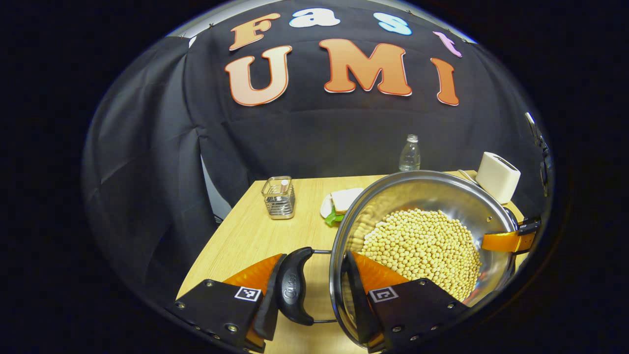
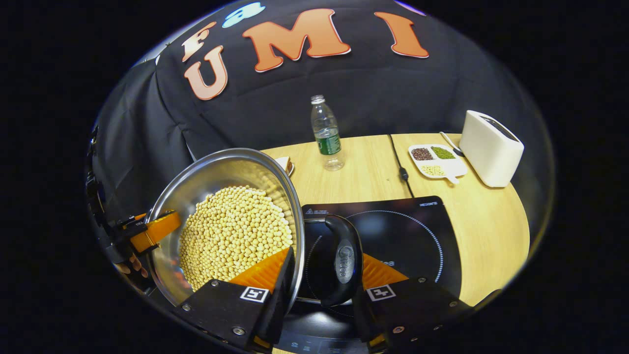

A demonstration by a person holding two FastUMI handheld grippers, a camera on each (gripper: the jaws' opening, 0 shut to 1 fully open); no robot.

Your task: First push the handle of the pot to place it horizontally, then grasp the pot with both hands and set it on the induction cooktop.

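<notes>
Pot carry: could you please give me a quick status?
Both tools straddle the pot's side handles. Pot over the induction cooktop, full of beans. Nothing blocking.

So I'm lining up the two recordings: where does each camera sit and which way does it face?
Left gripper view: rides the left gripper at one pot handle, facing across the pot toward the wall; the right gripper shows opposite.
Right gripper view: rides the right gripper at the other handle, above the cooktop.
Shared: pot, beans, bottle, toaster.
</notes>
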